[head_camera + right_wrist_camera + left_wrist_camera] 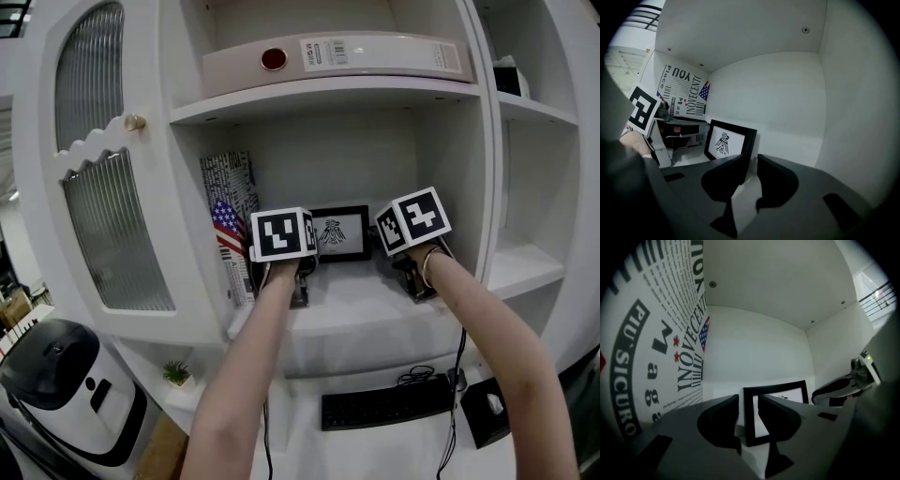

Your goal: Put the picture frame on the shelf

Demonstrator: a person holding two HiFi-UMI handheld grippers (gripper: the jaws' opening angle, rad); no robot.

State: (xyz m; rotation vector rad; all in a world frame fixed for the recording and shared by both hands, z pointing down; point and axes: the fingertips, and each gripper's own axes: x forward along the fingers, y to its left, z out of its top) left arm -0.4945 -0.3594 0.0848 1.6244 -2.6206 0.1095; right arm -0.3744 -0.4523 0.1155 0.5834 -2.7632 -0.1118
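The jaws of the left gripper (749, 404) are seen parted. The left edge of the picture frame (338, 232) stands between them with a sliver of gap on either side, so nothing is being squeezed. At the frame's nine o'clock, a printed box (230, 211) with a flag motif is stood upright against the compartment's side wall. The frame itself is set upright on the shelf (361, 298), toward the back of the middle compartment, with its bird print facing outward. Whether it leans on the back wall cannot be told. The jaws of the right gripper (749, 165) are likewise held apart about the frame's right edge, at its four o'clock in the head view, and a gap is shown beside the right-hand jaw.

The placing is judged to be done, and the letting-go step to be in hand. A straight withdrawal toward six o'clock is called for next. Both grippers should be drawn back evenly, so that neither edge is snagged and the frame is not tipped forward.
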